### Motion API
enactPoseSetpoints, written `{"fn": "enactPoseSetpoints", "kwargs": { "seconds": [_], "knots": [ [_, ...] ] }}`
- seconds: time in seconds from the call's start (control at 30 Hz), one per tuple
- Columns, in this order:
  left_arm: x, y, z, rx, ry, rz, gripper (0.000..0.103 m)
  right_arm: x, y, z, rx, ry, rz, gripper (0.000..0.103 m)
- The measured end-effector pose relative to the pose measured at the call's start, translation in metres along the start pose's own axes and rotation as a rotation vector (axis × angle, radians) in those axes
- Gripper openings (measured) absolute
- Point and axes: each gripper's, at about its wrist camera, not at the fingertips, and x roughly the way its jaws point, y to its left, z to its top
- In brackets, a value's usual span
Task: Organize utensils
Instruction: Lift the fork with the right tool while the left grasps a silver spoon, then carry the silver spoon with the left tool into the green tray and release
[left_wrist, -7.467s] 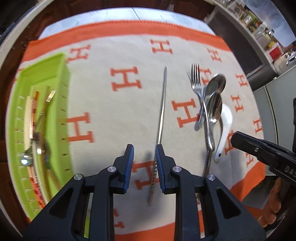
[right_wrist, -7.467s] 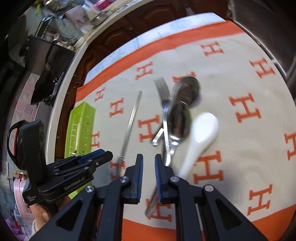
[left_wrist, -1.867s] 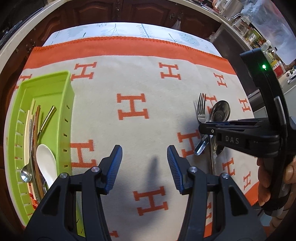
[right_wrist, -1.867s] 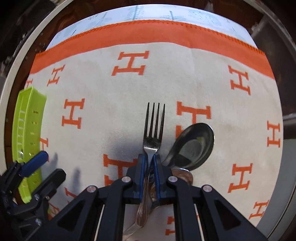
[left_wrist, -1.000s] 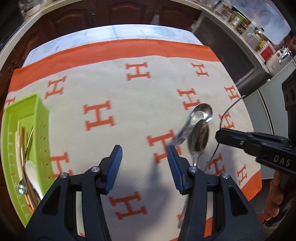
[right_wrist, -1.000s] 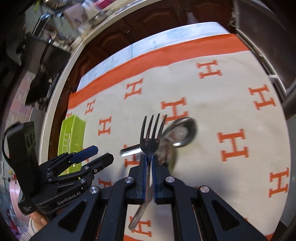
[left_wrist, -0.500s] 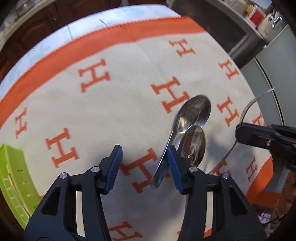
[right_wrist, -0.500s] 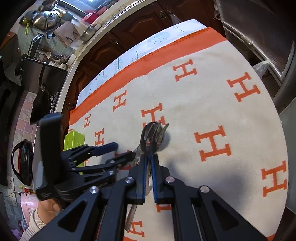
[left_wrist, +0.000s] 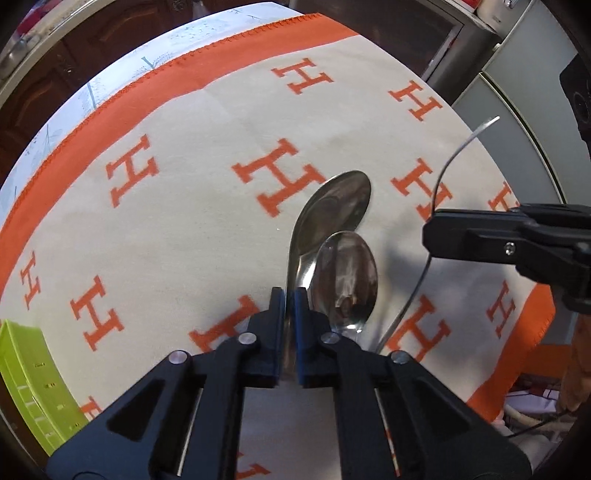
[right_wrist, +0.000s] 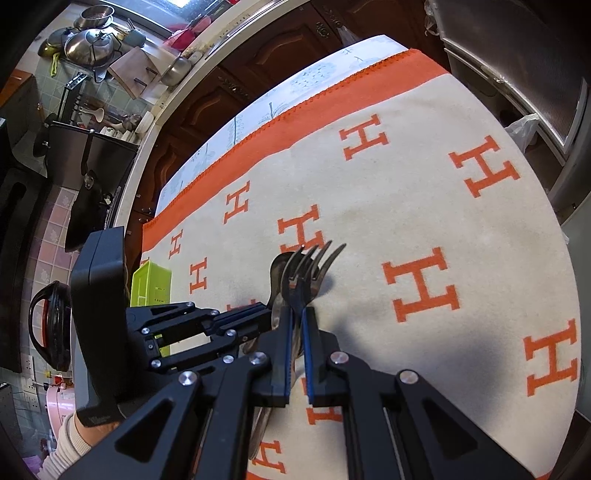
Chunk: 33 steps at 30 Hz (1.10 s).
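left hand-held gripper (left_wrist: 290, 295) is closing its blue pads on the handle of the long-handled metal spoon (left_wrist: 332, 206), which is lying on the orange-and-cream h-pattern cloth (left_wrist: 184, 206) over the worktop. a second metal spoon (left_wrist: 347, 280) is lying just beside it, its bowl overlapping the first spoon's neck. right hand-held gripper (right_wrist: 298, 314) is holding the fork (right_wrist: 306, 273) clamped by its neck, tines forward, raised above the cloth. green utensil tray (left_wrist: 26, 373) is sitting well apart at the left edge.

risks, as judged:
- grip is on a thin, smooth handle; the spoon is likely to pivot or slip on lifting.
- overlapping second spoon may be dragged or flipped along.
- both grippers are working close together; fork handle and left gripper could be colliding during transfer toward the tray.
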Motion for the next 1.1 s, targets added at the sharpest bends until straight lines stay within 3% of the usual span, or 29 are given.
{"fn": "enactPoseSetpoints", "kwargs": {
  "seconds": [0.3, 0.57, 0.7, 0.9, 1.1],
  "knots": [
    [-0.018, 0.022, -0.022, -0.166, -0.064, -0.010, 0.000, -0.009, 0.001, -0.004, 0.006, -0.012, 0.028, 0.005],
    [-0.077, 0.040, -0.070, -0.281, -0.166, -0.012, 0.000, -0.020, 0.031, -0.010, -0.035, -0.005, 0.085, 0.005],
    [-0.112, 0.055, -0.103, -0.342, -0.217, 0.002, 0.000, -0.023, 0.065, -0.018, -0.096, 0.012, 0.131, 0.001],
    [-0.171, 0.099, -0.178, -0.471, -0.293, 0.102, 0.000, -0.011, 0.137, -0.040, -0.231, 0.085, 0.233, 0.000],
    [-0.191, 0.155, -0.244, -0.615, -0.299, 0.189, 0.000, 0.022, 0.205, -0.062, -0.365, 0.133, 0.212, 0.000]
  ]
}}
